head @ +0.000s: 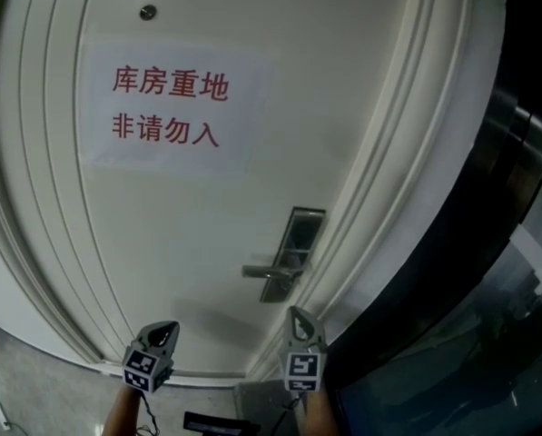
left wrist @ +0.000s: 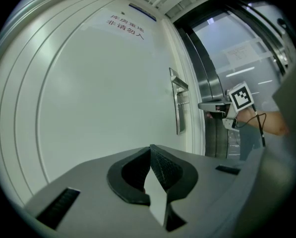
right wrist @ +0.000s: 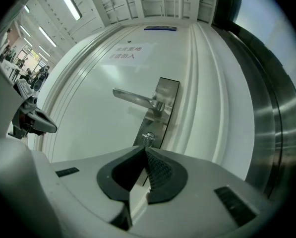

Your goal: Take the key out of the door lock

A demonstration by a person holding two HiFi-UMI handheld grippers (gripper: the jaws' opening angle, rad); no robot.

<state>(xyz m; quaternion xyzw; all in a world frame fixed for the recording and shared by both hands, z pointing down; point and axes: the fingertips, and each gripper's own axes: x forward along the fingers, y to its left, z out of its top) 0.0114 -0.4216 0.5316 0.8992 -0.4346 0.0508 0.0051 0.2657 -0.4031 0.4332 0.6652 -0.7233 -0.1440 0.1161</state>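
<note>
A white panelled door point(head: 207, 207) is faced by both grippers. A paper notice point(head: 171, 107) printed in red characters is fixed to its upper part, and a small dark round fitting point(head: 148, 12) is seen above the notice. A metal lock plate point(right wrist: 160, 113) is mounted near the door's right edge, with a lever handle point(right wrist: 135, 98) projecting toward the left of the frame. The door is bordered on the right by a dark metal frame point(right wrist: 276, 133).

The key point(right wrist: 148, 138) is seated in the keyhole in the lower part of the lock plate, below the lever. In the right gripper view it appears at the middle of the frame, just above the jaw tips and in line with them. It lies beyond the tips, not between the jaws, and no contact with it is seen.

The right gripper point(right wrist: 145, 150) is clenched: its jaws are pressed together at the tips and nothing is held. In the head view it is placed at lower centre-right, just below the lock plate.

The left gripper point(left wrist: 150, 148) is likewise clenched and empty. In the head view it is placed at lower left, well apart from the lock plate and facing bare door panel. In its own view the lock plate is seen edge-on, right of centre, with the right gripper further right.
</note>
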